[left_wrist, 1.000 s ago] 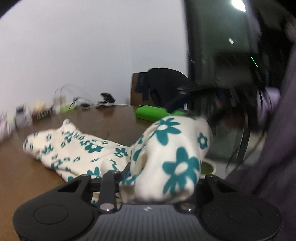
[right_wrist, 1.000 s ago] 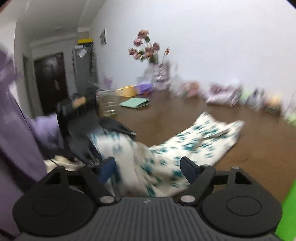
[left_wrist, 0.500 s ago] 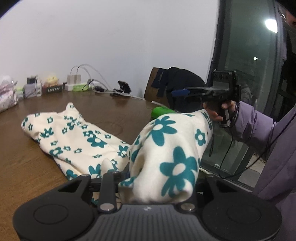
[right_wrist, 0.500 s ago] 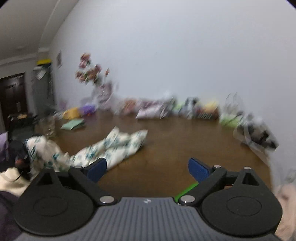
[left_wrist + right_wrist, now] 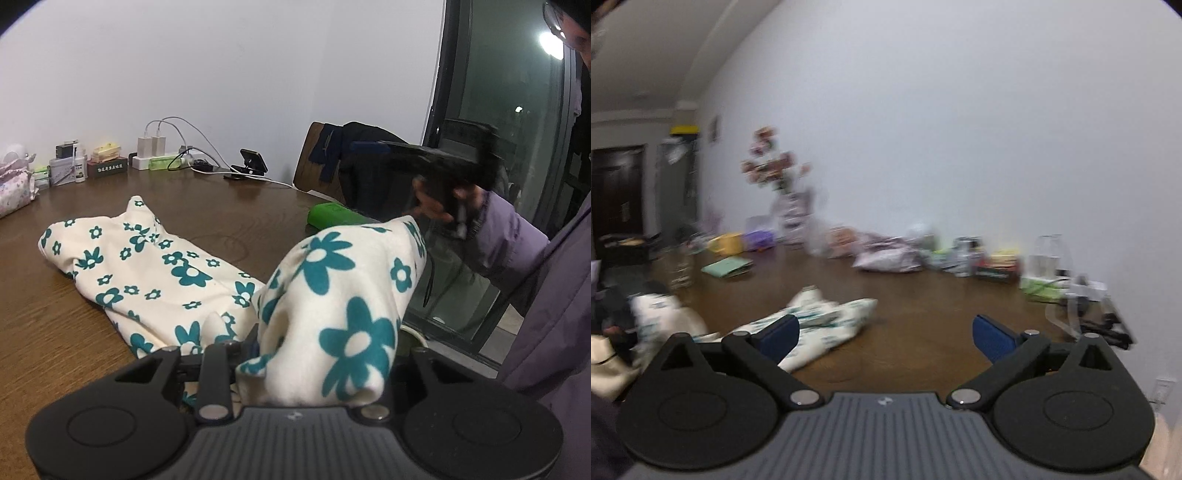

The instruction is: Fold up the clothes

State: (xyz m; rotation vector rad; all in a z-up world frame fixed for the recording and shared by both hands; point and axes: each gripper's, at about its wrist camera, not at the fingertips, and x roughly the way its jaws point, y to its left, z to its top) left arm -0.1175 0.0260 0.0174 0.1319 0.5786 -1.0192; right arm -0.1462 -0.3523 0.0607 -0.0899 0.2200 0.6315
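Right tool (image 5: 884, 334) has let go, swung off the floral garment (image 5: 159, 273), jaws opening empty; left tool (image 5: 295, 373) stays clamped on its bunched end, regrasp likely next.

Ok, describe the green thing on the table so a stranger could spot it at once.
Start at the brown wooden table, then go to its far corner by the chair draped with dark clothes. The green block lies flat there, just beyond the raised fold of the flowered garment. It is the only solid bright green, rounded item at that corner.
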